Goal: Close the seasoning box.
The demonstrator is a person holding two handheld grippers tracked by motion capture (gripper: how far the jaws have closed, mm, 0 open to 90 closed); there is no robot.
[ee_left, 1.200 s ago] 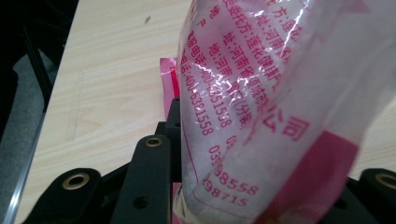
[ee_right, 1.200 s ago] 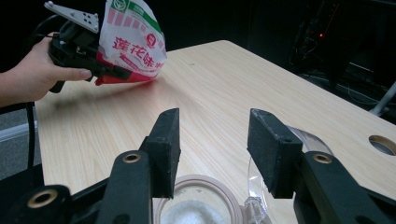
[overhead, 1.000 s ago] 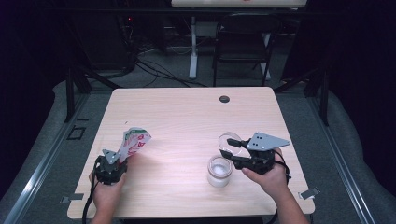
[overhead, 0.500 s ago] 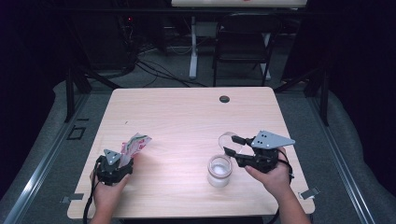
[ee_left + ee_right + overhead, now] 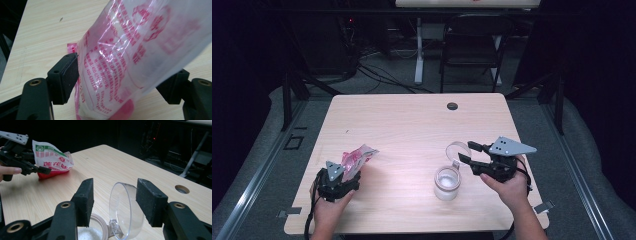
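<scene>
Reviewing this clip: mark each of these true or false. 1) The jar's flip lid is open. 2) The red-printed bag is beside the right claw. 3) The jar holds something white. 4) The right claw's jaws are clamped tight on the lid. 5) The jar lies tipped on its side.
1) True: the clear lid stands up from the jar.
2) False: the red-printed bag is at the left claw.
3) True: white grains show inside, in the right gripper view.
4) False: the right claw has been opening; gaps show either side of the lid.
5) False: it stands upright on the table.
</scene>
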